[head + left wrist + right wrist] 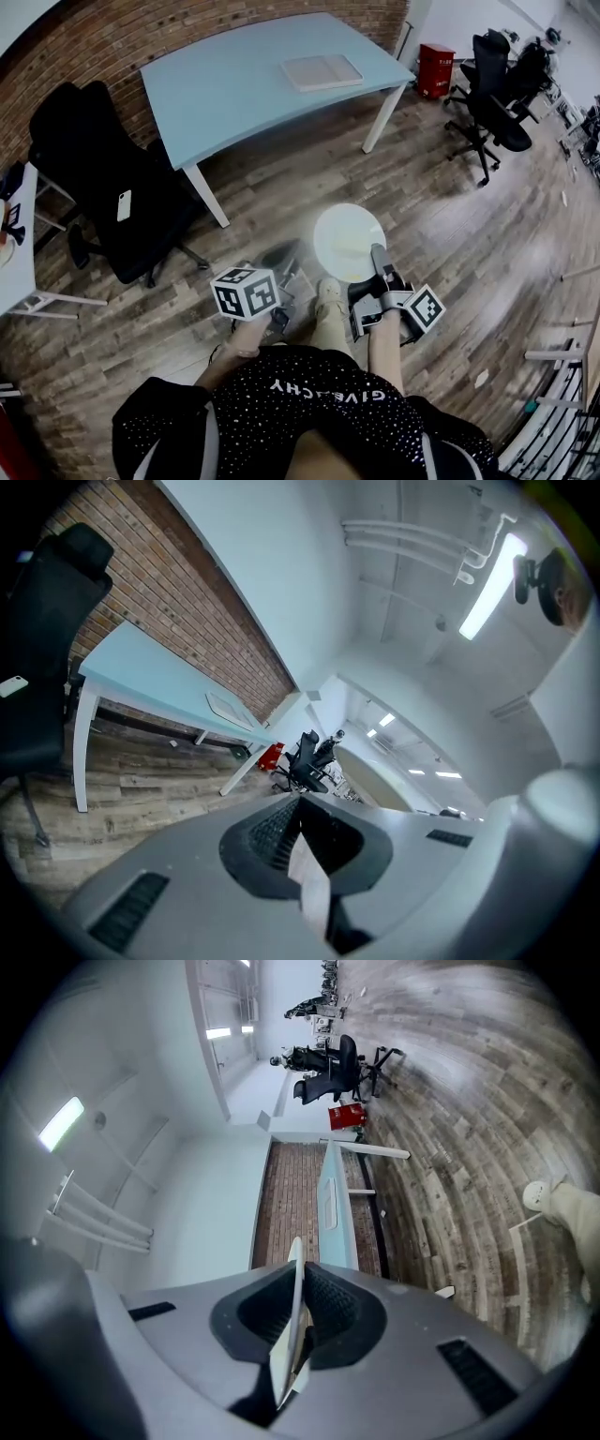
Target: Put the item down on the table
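The right tongs [300,1283] are clenched on the rim of the white plate [345,239], held level over the floor. The left tongs [298,808] are closed just beside it. The bench [234,89] lies well ahead and leftward, its near edge facing the plate.

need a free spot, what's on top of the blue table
One flat white tray lies near one end of the table. Anything beneath that tray is covered.

Head view: left tool [281,256] blurred; white sliver [310,885] in its jaws unidentifiable. At 12 o'clock, flat item [322,71] on surface [225,89] too small.
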The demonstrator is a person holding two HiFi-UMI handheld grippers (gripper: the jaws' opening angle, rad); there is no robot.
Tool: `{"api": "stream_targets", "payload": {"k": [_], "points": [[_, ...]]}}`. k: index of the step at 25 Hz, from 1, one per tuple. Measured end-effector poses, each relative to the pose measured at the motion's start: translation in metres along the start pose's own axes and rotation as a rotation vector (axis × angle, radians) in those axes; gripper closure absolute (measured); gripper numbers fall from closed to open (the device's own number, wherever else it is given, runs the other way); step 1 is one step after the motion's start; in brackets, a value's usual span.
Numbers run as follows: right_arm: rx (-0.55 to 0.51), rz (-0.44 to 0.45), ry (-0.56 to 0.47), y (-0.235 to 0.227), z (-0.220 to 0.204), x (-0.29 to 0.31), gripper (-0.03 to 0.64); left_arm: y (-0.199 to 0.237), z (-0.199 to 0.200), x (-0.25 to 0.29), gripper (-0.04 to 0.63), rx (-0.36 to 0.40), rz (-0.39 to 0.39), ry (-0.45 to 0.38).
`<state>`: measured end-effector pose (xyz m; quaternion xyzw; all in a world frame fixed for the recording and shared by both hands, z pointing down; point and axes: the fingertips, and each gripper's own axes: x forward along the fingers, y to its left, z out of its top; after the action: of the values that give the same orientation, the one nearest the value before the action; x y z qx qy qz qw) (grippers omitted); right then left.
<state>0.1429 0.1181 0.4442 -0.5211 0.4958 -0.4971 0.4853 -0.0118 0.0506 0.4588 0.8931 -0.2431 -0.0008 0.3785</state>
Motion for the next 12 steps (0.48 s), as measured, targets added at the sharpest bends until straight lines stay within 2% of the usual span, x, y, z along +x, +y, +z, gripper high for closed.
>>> {"api": "stream_targets", "payload": {"k": [12], "points": [[-0.055, 0.041, 0.151, 0.030, 0.111, 0.155, 0.588, 0.007, 0.087, 0.155, 0.584, 0.002, 0.051, -0.128]]}}
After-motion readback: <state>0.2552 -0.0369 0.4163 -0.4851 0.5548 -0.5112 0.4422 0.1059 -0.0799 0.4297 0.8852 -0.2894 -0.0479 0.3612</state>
